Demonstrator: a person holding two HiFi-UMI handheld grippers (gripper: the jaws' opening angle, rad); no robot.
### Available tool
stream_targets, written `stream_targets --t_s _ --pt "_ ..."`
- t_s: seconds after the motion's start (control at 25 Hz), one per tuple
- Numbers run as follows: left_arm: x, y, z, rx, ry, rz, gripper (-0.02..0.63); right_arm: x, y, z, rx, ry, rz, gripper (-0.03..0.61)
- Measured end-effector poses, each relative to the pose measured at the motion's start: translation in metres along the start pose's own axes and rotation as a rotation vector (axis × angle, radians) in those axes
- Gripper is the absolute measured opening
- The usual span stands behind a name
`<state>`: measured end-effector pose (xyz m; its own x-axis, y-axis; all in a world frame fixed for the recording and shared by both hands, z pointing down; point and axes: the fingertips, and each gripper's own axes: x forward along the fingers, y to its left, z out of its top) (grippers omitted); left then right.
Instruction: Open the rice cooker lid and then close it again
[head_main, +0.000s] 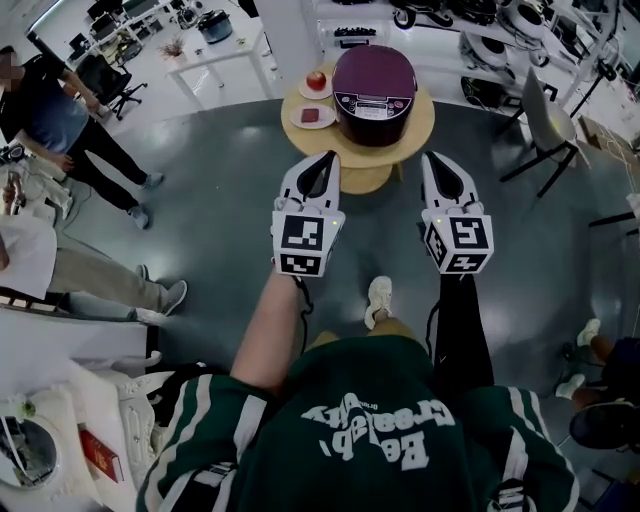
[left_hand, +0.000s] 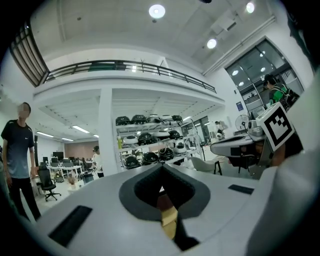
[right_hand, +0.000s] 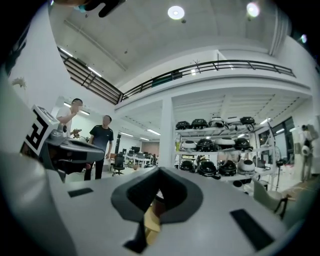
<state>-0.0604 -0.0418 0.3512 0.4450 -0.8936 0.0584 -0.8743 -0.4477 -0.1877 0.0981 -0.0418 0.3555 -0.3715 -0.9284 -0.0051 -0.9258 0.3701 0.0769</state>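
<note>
1. The cooker (head_main: 375, 128) stands on a round wooden table (head_main: 420, 140), straight ahead of the person. Its lid (head_main: 373, 72) looks fully down, and the control panel faces the person, so the front of the lid is probably the side to reach.
2. The left gripper (head_main: 325, 160) is held in the air short of the table's near edge and touches nothing. In its own view (left_hand: 162, 172) the jaws are pressed together with nothing between them.
3. The right gripper (head_main: 435, 160) hangs level with it, on the other side of the cooker's line. Its view (right_hand: 159, 175) shows the same thing: jaws together and empty.
4. Both gripper views look out over the hall, not at the cooker, so the tools seem to be tilted upward. I judge this a ready pose, with the opening of the lid not yet begun.
5. For the first step I expect one gripper must go forward and down to the lid's front. I cannot make out a release button from here.
6. An apple (head_main: 316, 80) and a plate (head_main: 313, 116) with a red piece lie just left of the cooker. A left-side approach could knock them, so the right gripper may have the freer path.
</note>
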Motion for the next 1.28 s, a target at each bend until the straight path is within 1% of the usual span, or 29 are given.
stream_targets --t_s 0.36,0.52,0.68,0.84,1.0,1.16,1.28 --pt "0.104 0.030 0.002 0.016 0.015 0.034 -0.005 0.101 -0.054 -0.005 0.004 0.003 0.056 0.005" --pt "0.146 0.044 -0.001 0.009 0.021 0.058 -0.005 0.144 -0.074 -0.011 -0.001 0.012 0.086 0.005" --pt "0.182 0.051 -0.004 0.007 0.010 0.058 -0.005 0.181 -0.089 -0.020 0.014 0.023 0.118 0.005" --pt "0.205 0.053 -0.007 0.035 0.008 0.061 -0.005 0.208 -0.094 -0.026 0.019 0.026 0.155 0.005" --pt "0.221 0.052 -0.013 0.027 0.022 0.033 -0.005 0.224 -0.097 -0.034 0.013 0.041 0.169 0.005" --pt "0.233 0.053 -0.017 0.018 0.030 0.015 -0.005 0.233 -0.101 -0.041 0.017 0.059 0.172 0.005" --pt "0.243 0.055 -0.018 0.037 0.029 0.002 -0.005 0.241 -0.104 -0.047 0.015 0.076 0.164 0.005"
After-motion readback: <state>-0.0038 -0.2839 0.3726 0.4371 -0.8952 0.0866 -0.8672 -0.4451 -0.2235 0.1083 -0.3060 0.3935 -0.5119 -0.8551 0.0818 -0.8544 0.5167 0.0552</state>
